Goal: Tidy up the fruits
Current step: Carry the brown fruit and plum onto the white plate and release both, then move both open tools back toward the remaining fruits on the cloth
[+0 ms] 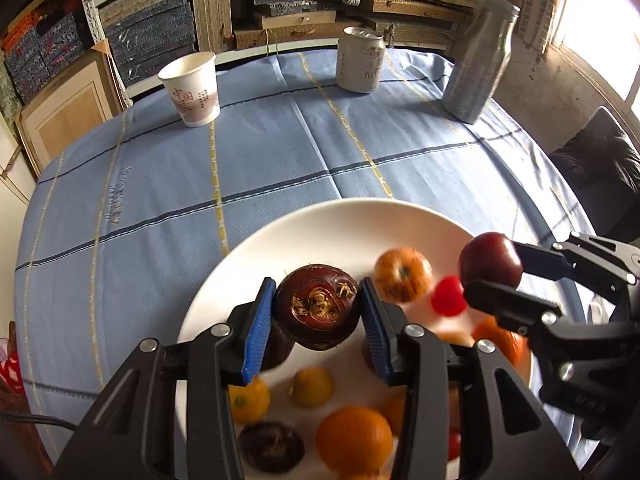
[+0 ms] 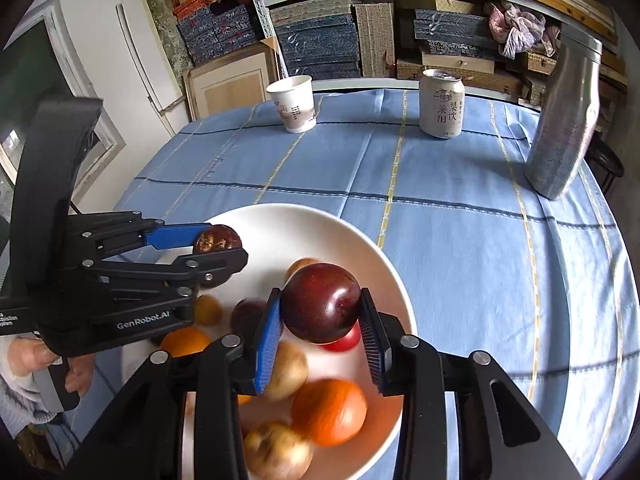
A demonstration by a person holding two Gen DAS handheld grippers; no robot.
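Observation:
A white plate on the blue tablecloth holds several fruits: oranges, a small yellow fruit, a red cherry tomato, dark round fruits. My left gripper is shut on a dark brown water chestnut, held above the plate; it also shows in the right wrist view. My right gripper is shut on a dark red plum, held above the plate; the plum shows in the left wrist view.
At the table's far side stand a paper cup, a drink can and a tall silver bottle. Shelves of boxes lie behind. A black chair is on the right.

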